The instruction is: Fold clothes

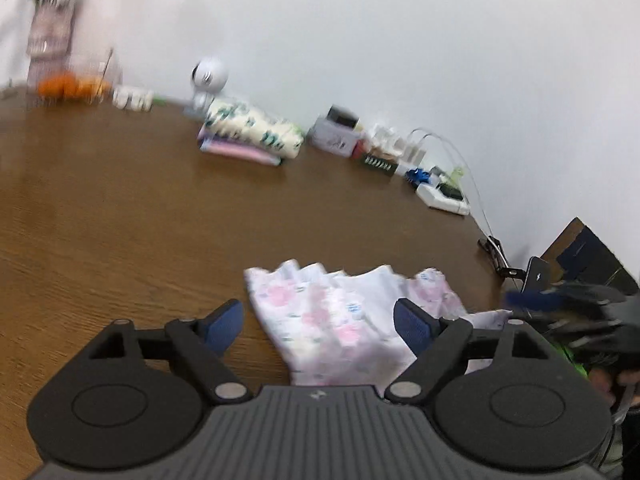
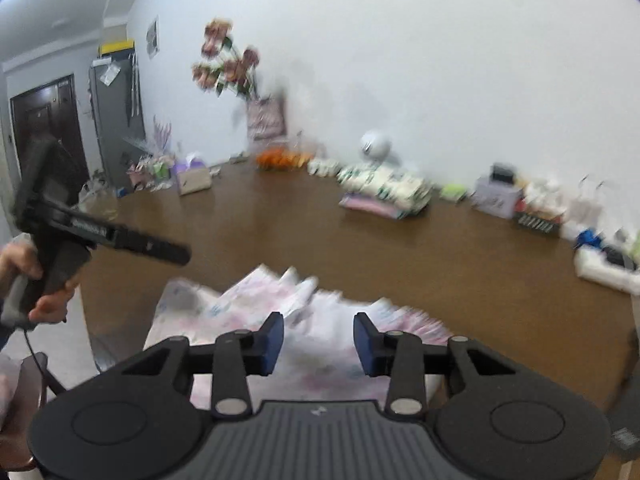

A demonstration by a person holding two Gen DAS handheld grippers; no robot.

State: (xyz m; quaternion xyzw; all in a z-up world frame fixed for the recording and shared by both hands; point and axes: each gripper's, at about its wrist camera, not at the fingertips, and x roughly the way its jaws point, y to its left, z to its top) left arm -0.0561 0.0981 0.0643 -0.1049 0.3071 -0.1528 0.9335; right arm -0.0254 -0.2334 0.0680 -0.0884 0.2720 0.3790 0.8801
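A white garment with pink flowers (image 1: 340, 320) lies crumpled on the brown wooden table (image 1: 120, 200), near its front edge. My left gripper (image 1: 320, 318) hovers over it with its blue-padded jaws spread wide; the cloth lies below and between them, not pinched. In the right wrist view the same garment (image 2: 248, 304) spreads under my right gripper (image 2: 319, 336), whose jaws stand partly apart with nothing pressed between the pads. A hand holds the left gripper (image 2: 120, 240) at that view's left. The right gripper (image 1: 560, 300) shows blurred at the left wrist view's right edge.
A stack of folded clothes (image 1: 252, 136) sits at the back by the wall, beside a small white camera (image 1: 208, 76). Oranges (image 1: 68, 86), boxes (image 1: 336, 132), a power strip (image 1: 444, 196) and a vase of flowers (image 2: 264, 116) line the wall. The table's end edge (image 2: 86, 320) runs at the left.
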